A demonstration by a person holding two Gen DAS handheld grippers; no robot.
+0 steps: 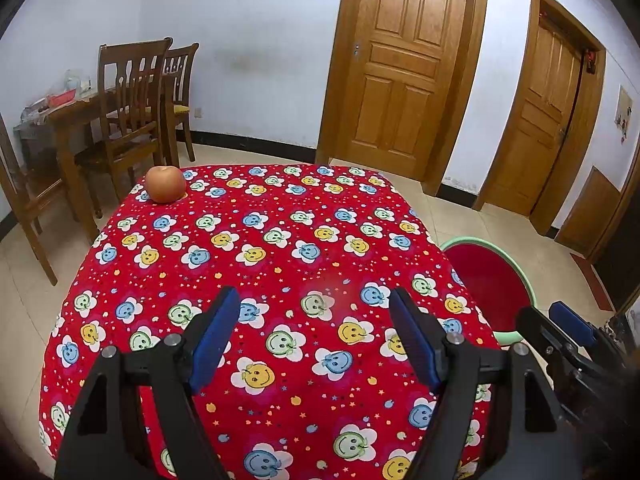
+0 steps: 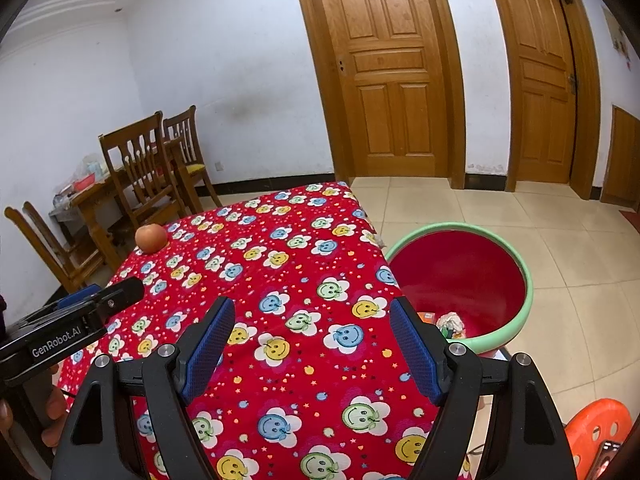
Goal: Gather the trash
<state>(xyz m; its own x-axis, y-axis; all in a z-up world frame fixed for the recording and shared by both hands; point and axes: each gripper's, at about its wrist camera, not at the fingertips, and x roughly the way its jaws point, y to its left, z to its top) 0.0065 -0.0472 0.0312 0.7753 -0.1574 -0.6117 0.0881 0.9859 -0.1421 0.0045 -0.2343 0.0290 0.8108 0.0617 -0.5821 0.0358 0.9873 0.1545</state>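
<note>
The trash (image 2: 450, 322), a crumpled white wad with a small orange carton beside it, lies at the bottom of the red basin (image 2: 516, 308) with the mint-green rim, at the lower right of my right wrist view. The basin stands on the tiled floor just beside the table's right edge. In my left wrist view I see only its rim and red inner wall (image 1: 486, 276), middle right of the frame.

My right gripper (image 2: 312, 344) hangs released over the red smiley-flower tablecloth (image 2: 280, 264), blue pads wide apart, nothing between them. My left gripper (image 1: 314, 340) is likewise spread and holding nothing (same cloth (image 1: 256, 240) beneath it).

An apple (image 1: 165, 184) sits on the cloth near the table's far left corner, upper left of the frame. Behind it stand wooden chairs (image 1: 132, 96), and two wooden doors (image 1: 400, 64) fill the back wall.
</note>
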